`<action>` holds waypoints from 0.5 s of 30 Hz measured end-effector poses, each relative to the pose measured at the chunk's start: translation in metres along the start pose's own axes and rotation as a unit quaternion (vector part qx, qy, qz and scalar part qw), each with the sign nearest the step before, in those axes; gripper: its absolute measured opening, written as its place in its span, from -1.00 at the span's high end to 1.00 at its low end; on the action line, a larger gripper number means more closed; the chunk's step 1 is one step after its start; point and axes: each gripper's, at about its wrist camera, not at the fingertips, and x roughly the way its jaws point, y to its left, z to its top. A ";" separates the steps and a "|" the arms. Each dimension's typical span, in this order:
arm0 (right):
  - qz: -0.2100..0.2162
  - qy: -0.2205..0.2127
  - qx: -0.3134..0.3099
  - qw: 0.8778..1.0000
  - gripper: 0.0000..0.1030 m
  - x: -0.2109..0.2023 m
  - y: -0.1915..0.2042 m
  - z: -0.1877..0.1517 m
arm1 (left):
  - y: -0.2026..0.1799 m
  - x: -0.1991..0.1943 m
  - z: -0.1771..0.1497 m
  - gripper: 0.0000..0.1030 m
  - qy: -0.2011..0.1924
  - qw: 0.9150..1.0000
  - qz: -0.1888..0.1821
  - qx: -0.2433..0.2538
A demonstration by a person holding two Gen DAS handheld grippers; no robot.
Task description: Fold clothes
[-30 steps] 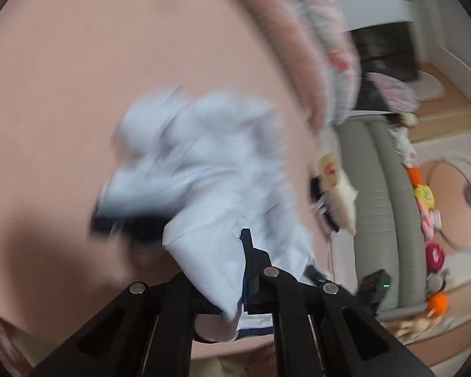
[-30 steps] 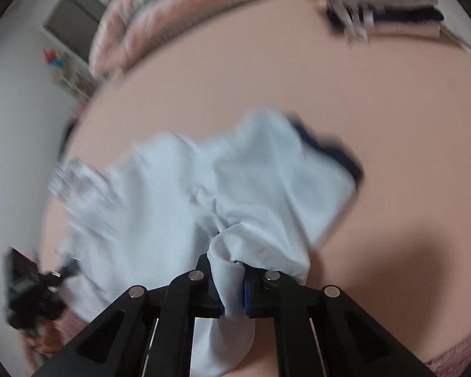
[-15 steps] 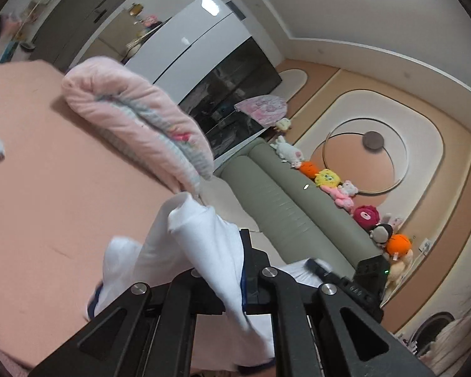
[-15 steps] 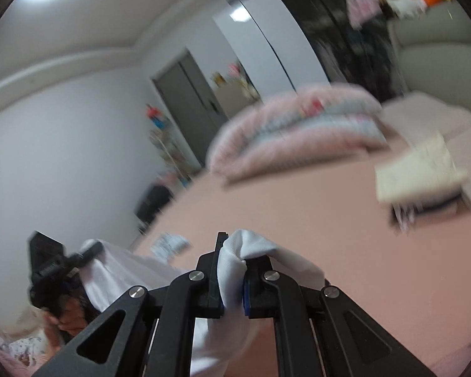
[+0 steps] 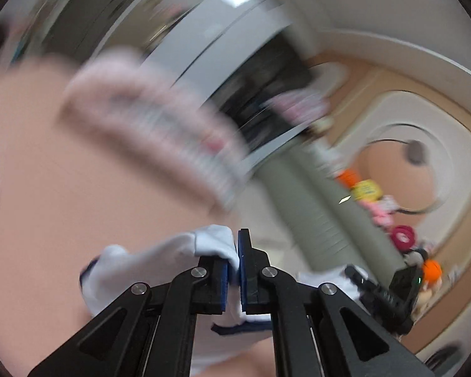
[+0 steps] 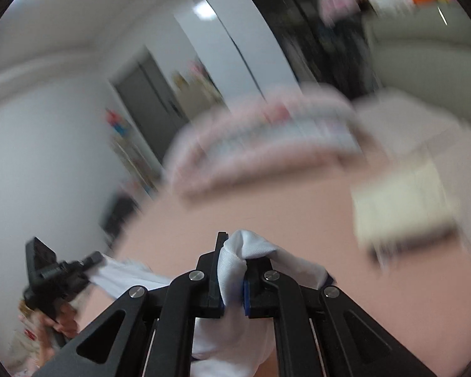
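**A:** Cloth first — what does the garment look like?

**B:** A white garment (image 5: 160,260) with a dark navy trim along one edge, soft and bunched. It hangs stretched between the two tools above the pink bed (image 5: 62,194), not lying on it.

**A:** And the tongs?

**B:** The left gripper (image 5: 238,270) is pressed together on a fold of the white cloth, its blue pads pinching it. The right gripper (image 6: 234,279) is likewise clamped on another bunched corner, with cloth spilling over the top and down below the jaws. In the right wrist view the other tool shows at lower left with a hand (image 6: 62,320) around its grip.

**A:** What else is around?

**B:** A rolled pink quilt (image 5: 160,132) at the head of the bed, a grey-green sofa (image 5: 314,220) beyond it with a row of plush toys (image 5: 367,191), and a folded cream stack (image 6: 402,201) on the bed to the right. Nothing stands between the tools and the cloth. Both views are blurred.

**A:** Any writing?

**B:** None that I can read.
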 end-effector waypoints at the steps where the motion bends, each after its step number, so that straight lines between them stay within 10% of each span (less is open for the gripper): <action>1: 0.012 -0.037 -0.008 0.999 0.89 -0.017 0.012 0.021 | -0.018 -0.013 0.012 0.93 -0.020 1.000 -0.008 0.018; 5: 0.023 -0.106 -0.009 0.994 0.89 -0.063 0.032 0.043 | -0.053 -0.053 0.019 0.92 -0.065 0.996 0.012 0.061; 10: -0.013 -0.052 0.033 0.998 0.88 -0.061 -0.006 -0.037 | 0.030 -0.046 -0.065 0.92 0.025 0.996 0.064 -0.052; 15: -0.111 0.141 0.105 0.978 0.88 0.017 -0.087 -0.201 | 0.163 0.008 -0.213 0.93 0.185 0.945 0.185 -0.196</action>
